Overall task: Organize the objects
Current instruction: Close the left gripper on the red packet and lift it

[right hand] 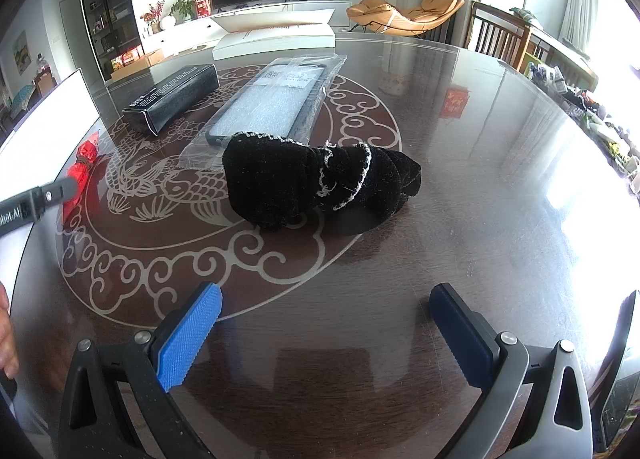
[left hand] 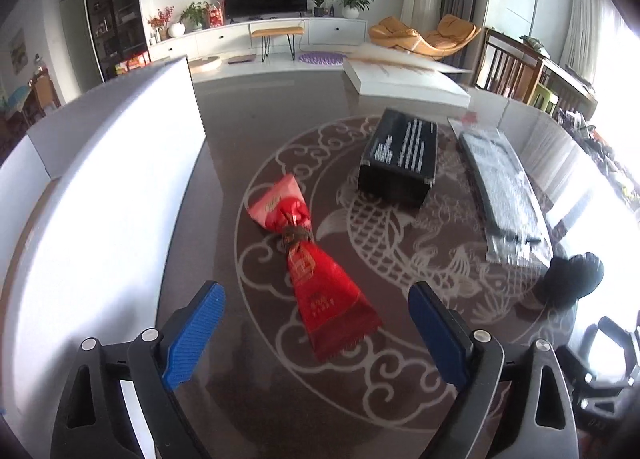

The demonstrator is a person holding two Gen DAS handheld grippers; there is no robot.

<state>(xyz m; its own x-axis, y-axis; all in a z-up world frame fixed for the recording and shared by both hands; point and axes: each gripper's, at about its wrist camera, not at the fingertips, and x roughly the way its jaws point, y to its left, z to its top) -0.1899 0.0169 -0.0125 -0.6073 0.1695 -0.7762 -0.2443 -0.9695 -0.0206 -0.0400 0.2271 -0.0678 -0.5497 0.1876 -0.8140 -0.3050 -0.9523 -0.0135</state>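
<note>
A red packet tied in the middle (left hand: 308,259) lies on the round dark table (left hand: 224,127), just ahead of my open, empty left gripper (left hand: 316,303). A black box (left hand: 400,157) and a bagged keyboard-like item (left hand: 500,183) lie farther right. In the right wrist view a black knitted cloth with white trim (right hand: 316,179) lies ahead of my open, empty right gripper (right hand: 326,299). Behind it are the bagged item (right hand: 272,103) and the black box (right hand: 172,99). The red packet (right hand: 82,167) shows at the left, partly hidden by the left gripper's body.
A large white box (left hand: 108,187) stands at the table's left edge. A flat white box with an open lid (left hand: 408,79) sits at the far side, also in the right wrist view (right hand: 276,41). Chairs (right hand: 500,39) and clutter (right hand: 608,131) line the right.
</note>
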